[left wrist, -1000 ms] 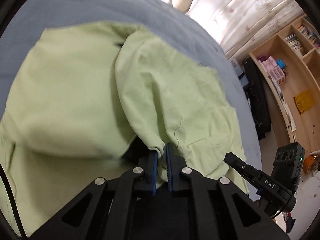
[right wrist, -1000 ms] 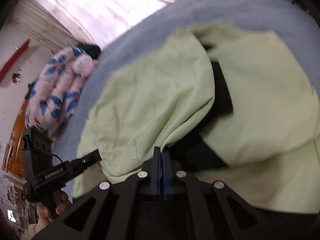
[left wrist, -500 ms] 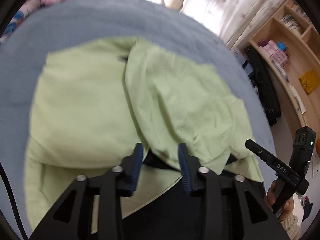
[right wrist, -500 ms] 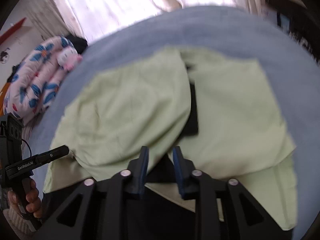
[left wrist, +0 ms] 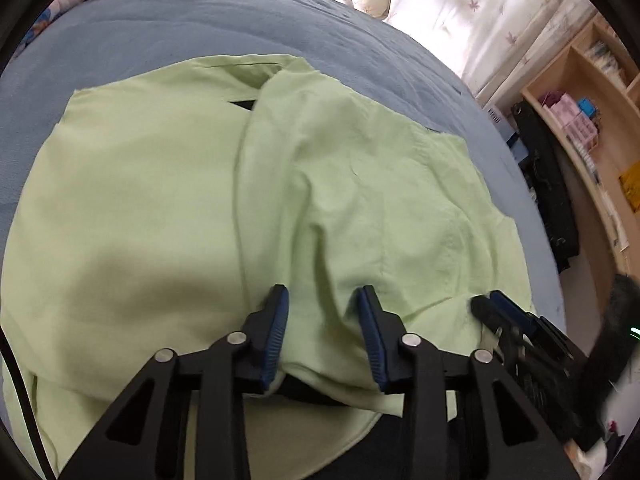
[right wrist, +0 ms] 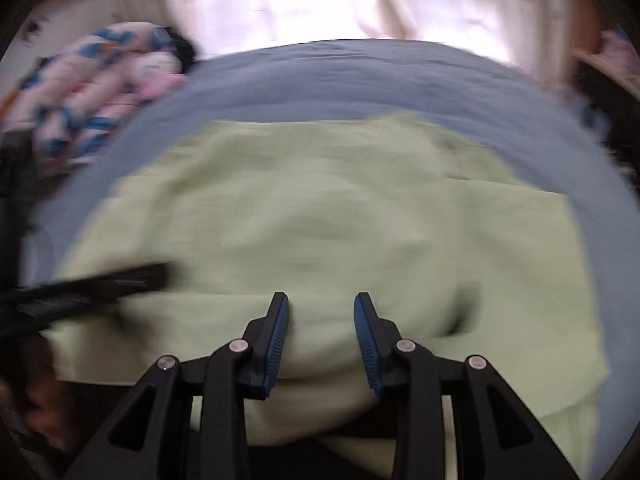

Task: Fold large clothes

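While both grippers sit low in their frames, jaws spread wide and gripping nothing, the green garment [left wrist: 168, 200] lies spread on the blue-grey bed [left wrist: 160, 16] just ahead of them. Left gripper [left wrist: 322, 336]: cloth fills the gap between the blue pads [left wrist: 276, 336], a folded-over panel with a long crease running from frame centre up to the collar area at upper middle. A dark strip shows under the cloth edge at bottom centre. Right gripper [right wrist: 321, 340]: blurred view, garment [right wrist: 320, 220] again directly ahead of and under the open jaws, a rounded fold edge crossing between the pads [right wrist: 366, 340].

Edges: garment's far edge runs across the upper middle of the left view, right edge slopes down toward lower right near the bed's side. Bare bed shows along the top and upper left of both views. Patterned bedding [right wrist: 92, 88] sits upper left in the right view; a wooden shelf [left wrist: 592, 128] and dark bag [left wrist: 548, 200] fill the right side of the left view. Curtains [right wrist: 360, 0] hang beyond the bed. Other gripper [left wrist: 516, 332] shows at lower right of the left view, over the cloth's edge.
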